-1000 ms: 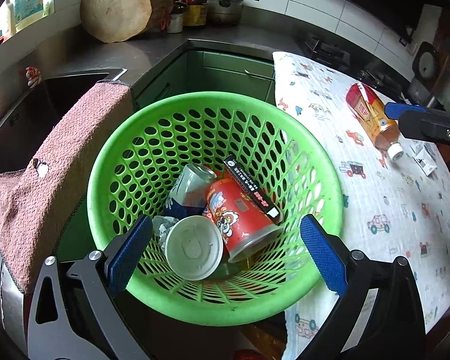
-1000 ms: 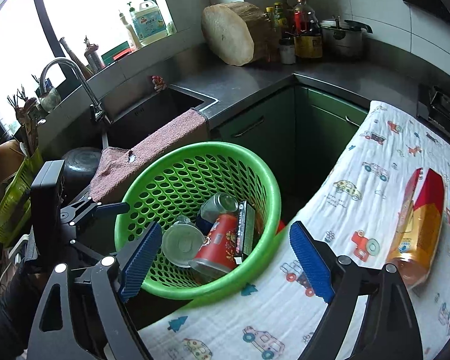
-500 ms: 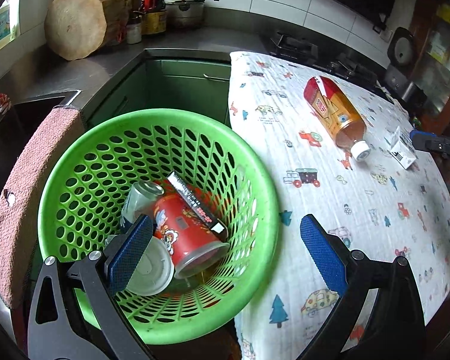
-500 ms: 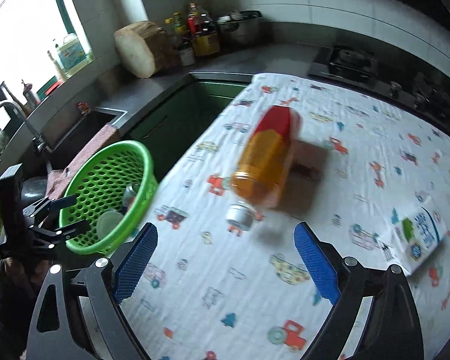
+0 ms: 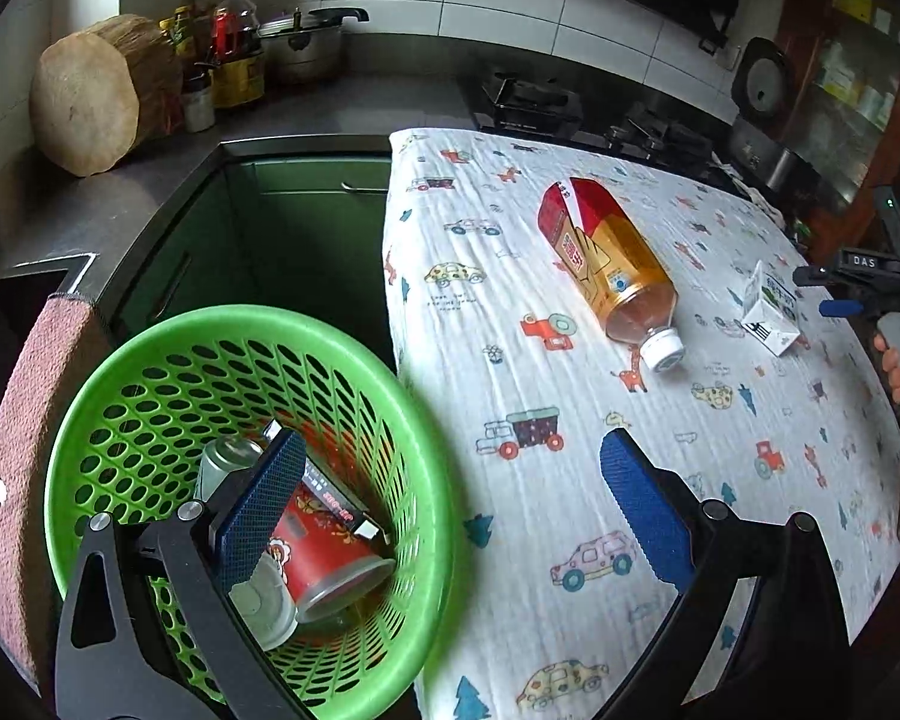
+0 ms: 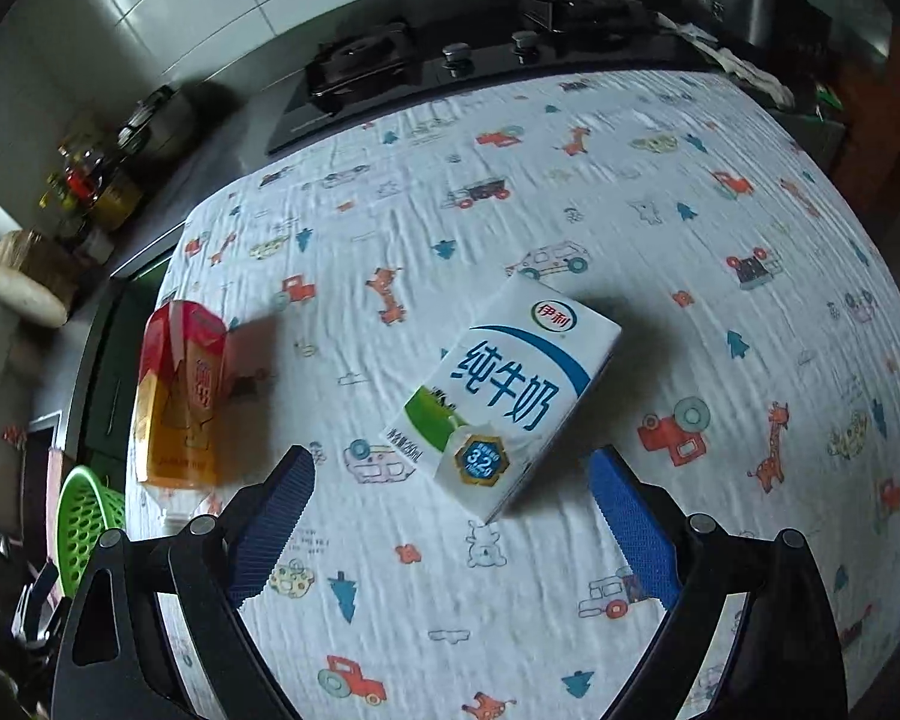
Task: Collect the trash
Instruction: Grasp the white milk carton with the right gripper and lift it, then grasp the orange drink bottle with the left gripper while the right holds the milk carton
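A: What is seen, left to right, in the right wrist view?

B: At nine o'clock a plastic tea bottle [image 6: 177, 402] is laid on its side on the printed cloth [image 6: 720, 252]; below it, at eight o'clock, the rim of the green basket [image 6: 81, 516] is caught. Just past centre a white milk carton [image 6: 510, 396] is found lying flat, just ahead of the right gripper [image 6: 450, 516], whose jaws are spread wide with nothing between them.

A: And the left gripper [image 5: 450, 516]?

B: It is held released as well, empty; one pad is seen over the basket, where a red cup [image 5: 324, 558] and a can [image 5: 225, 468] are already gathered, the other over the cloth.

A: How is the carton judged to handle?

B: It is probably light and nearly empty, with thin card walls that would be dented under a hard squeeze. It is best taken across its two narrow long sides, near the middle, with a gentle close. The bottle is likely slippery and prone to rolling, so its waist would be preferred.
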